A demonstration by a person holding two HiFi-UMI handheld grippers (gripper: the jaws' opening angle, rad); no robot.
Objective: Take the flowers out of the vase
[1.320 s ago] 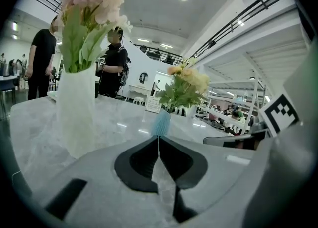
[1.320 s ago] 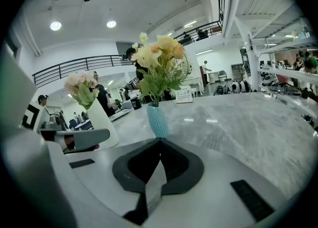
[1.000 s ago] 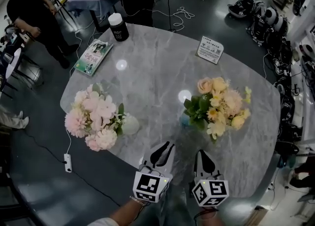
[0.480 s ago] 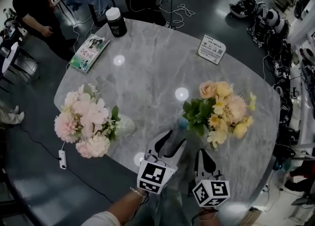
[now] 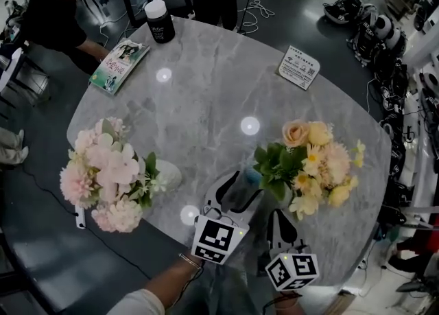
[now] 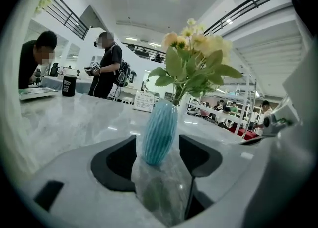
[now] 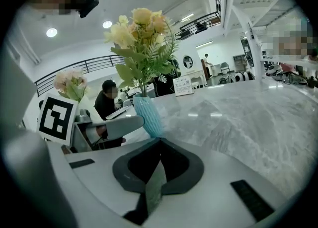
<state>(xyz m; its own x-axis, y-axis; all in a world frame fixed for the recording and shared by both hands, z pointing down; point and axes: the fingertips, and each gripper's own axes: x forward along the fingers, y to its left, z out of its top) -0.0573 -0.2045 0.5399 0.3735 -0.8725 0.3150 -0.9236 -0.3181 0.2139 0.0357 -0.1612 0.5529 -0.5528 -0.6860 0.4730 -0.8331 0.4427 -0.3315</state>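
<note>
jaws opening at the blue vase, flowers still in

table (image 5: 206, 87) first: big grey marble top with two bunches on it. pink bunch (image 5: 103, 176) sits over by the left edge, nothing near it. flowers (image 5: 312, 162) that look like the target, the yellow and peach ones with green leaves, stand toward the right with their stems down in the vase. so nothing is out yet.

what changed: left gripper (image 5: 240, 187) has slid across the table toward the flowers over the last second, and its jaws have just been opening. now they stand well apart with bare pads. looking along them, the vase (image 6: 160, 132) (small, ribbed, blue) stands right in line with the gap, about at the tips, with space on either side. no pad touches it as far as i can see.

right gripper (image 5: 281, 216) hangs just beside the left one, closer to the near edge. its jaws are pressed together on nothing and point at the same vase.

my read: left is setting up to pin the vase so it doesn't tip or ride up with the stems. right would then have to open and go for the stems above the neck. it's a top-heavy bunch on a narrow vase, so a bump from a pad before the grip closes could knock it over. task is barely started.
</note>
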